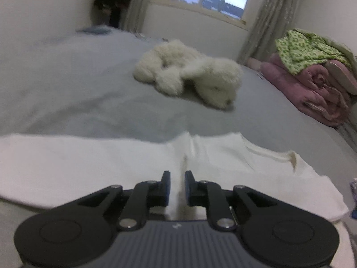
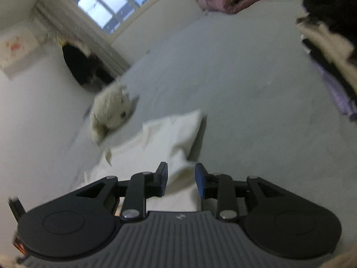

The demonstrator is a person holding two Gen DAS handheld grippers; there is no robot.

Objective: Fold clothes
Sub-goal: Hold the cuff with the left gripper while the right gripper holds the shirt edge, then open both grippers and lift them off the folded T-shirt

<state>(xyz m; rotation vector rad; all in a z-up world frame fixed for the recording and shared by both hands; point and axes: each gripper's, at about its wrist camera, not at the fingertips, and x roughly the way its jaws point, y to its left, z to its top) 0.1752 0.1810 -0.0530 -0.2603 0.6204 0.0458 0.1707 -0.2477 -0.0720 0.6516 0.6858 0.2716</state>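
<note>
A white garment (image 1: pixel 93 167) lies spread across the near part of a grey bed (image 1: pixel 78 84). My left gripper (image 1: pixel 177 176) sits low over it with a ridge of the white cloth pinched between its narrow jaws. In the right wrist view the same white garment (image 2: pixel 169 134) hangs in folds in front of my right gripper (image 2: pixel 181 169), whose jaws stand apart with the cloth passing between them; the view is tilted and blurred.
A white plush toy (image 1: pixel 189 71) lies on the bed beyond the garment and also shows in the right wrist view (image 2: pixel 111 109). A pink quilt (image 1: pixel 312 89) with green cloth (image 1: pixel 305 47) on top sits at the right. Stacked clothes (image 2: pixel 330 67) lie at the right edge.
</note>
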